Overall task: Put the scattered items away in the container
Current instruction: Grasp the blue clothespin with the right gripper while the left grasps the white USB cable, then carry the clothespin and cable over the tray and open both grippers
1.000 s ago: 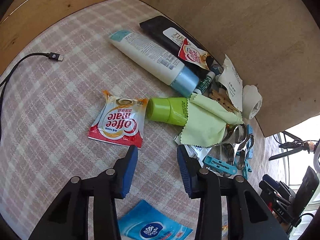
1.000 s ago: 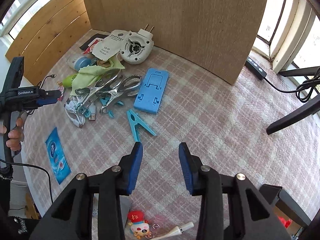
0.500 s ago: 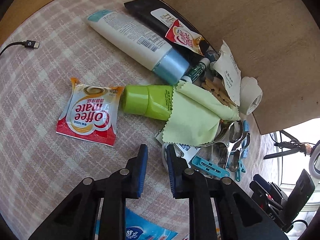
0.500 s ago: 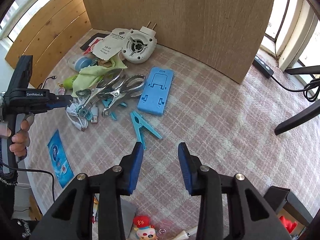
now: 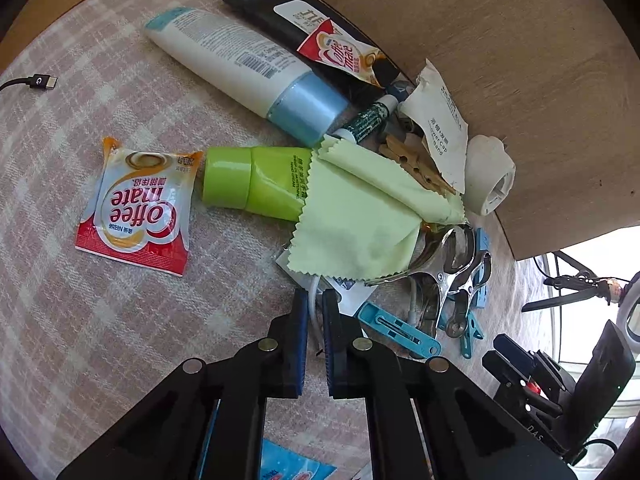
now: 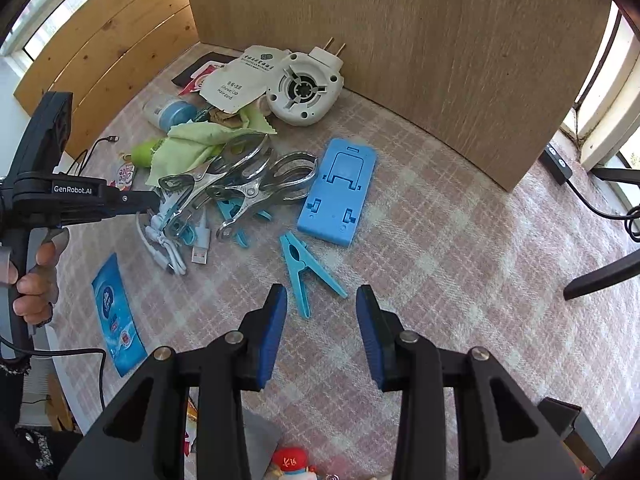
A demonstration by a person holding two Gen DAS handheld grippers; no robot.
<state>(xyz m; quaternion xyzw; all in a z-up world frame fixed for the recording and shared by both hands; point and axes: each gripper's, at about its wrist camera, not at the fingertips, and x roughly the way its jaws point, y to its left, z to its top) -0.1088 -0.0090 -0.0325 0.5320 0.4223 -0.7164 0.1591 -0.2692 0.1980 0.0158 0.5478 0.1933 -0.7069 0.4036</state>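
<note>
Both wrist fisheyes are looking steeply down at the checked cloth (image 6: 460, 240), the left one sitting close over the clutter with the green cloth (image 5: 360, 216) at centre frame, the right one viewing from farther back, that same green cloth (image 6: 192, 144) lying upper left.

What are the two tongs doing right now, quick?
Left tongs: closing on the white cable, which runs between the pads.
Right tongs: open, holding nothing, above the blue clothespin.
</note>
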